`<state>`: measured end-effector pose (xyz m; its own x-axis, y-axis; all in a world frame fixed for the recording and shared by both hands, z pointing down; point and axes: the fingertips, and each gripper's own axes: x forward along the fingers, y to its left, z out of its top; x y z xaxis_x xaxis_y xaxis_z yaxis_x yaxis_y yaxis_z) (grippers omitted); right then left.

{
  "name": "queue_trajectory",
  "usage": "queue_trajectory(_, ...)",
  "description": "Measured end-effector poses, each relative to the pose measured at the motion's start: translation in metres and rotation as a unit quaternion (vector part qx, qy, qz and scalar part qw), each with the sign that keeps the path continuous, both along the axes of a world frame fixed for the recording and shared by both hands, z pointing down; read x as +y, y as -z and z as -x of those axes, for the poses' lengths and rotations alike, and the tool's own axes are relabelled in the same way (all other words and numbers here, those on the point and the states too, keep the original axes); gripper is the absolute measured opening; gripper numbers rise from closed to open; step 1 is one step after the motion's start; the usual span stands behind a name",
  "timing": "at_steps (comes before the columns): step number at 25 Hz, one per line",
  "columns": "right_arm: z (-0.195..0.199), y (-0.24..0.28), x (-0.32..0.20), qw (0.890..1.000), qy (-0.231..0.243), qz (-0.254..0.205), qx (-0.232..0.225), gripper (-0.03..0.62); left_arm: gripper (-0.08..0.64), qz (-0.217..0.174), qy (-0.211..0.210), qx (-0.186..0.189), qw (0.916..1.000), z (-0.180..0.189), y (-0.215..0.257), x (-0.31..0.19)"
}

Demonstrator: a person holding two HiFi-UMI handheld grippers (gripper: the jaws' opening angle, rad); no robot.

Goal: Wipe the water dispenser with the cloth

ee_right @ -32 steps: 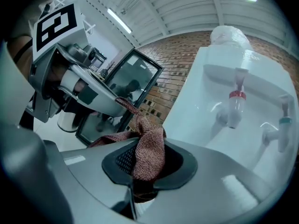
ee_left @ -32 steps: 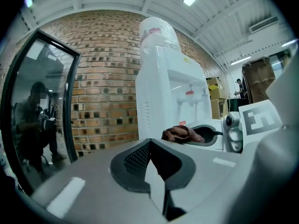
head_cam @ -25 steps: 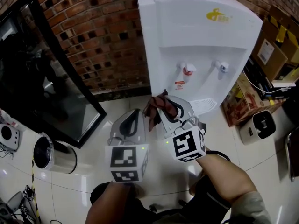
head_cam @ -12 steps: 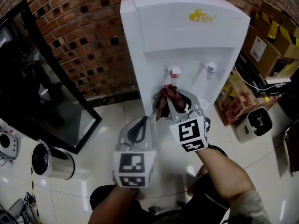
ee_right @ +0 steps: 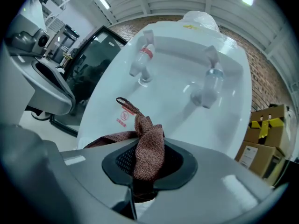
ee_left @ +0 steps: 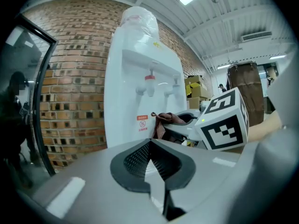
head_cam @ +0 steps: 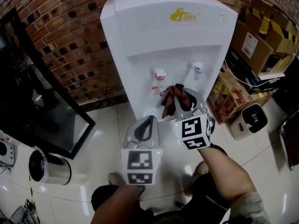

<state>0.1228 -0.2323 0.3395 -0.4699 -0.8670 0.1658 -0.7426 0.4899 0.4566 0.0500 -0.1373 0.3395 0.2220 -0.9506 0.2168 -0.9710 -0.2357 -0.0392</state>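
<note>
Currently the right gripper (head_cam: 183,107) is clamped on the brown cloth (head_cam: 174,95), its jaws partly closed round the bunched fabric. The cloth sits just in front of the recess of the white water dispenser (head_cam: 168,36), below the red tap (head_cam: 159,73). Whether it touches the dispenser cannot be told. The left gripper (head_cam: 146,123), nearer and to the left, has its jaws together with nothing between them.
</note>
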Motion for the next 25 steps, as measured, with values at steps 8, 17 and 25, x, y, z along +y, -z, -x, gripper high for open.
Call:
queue_trajectory(8,-0.068,0.015,-0.013,0.997,-0.074,-0.011,-0.009,0.083,0.000,0.004,-0.023,0.000,0.9997,-0.031,-0.009,-0.014)
queue_trajectory(17,-0.121,0.031,-0.003,0.993,-0.108,-0.033,-0.017,0.084,0.000,-0.002,-0.049,0.023,0.9985,-0.067,-0.006,-0.019)
queue_trajectory(25,-0.150,0.009,-0.018,0.991,-0.130,-0.004,-0.020,0.084,0.000,0.000,-0.083,0.020,0.9964,-0.113,-0.019,-0.016)
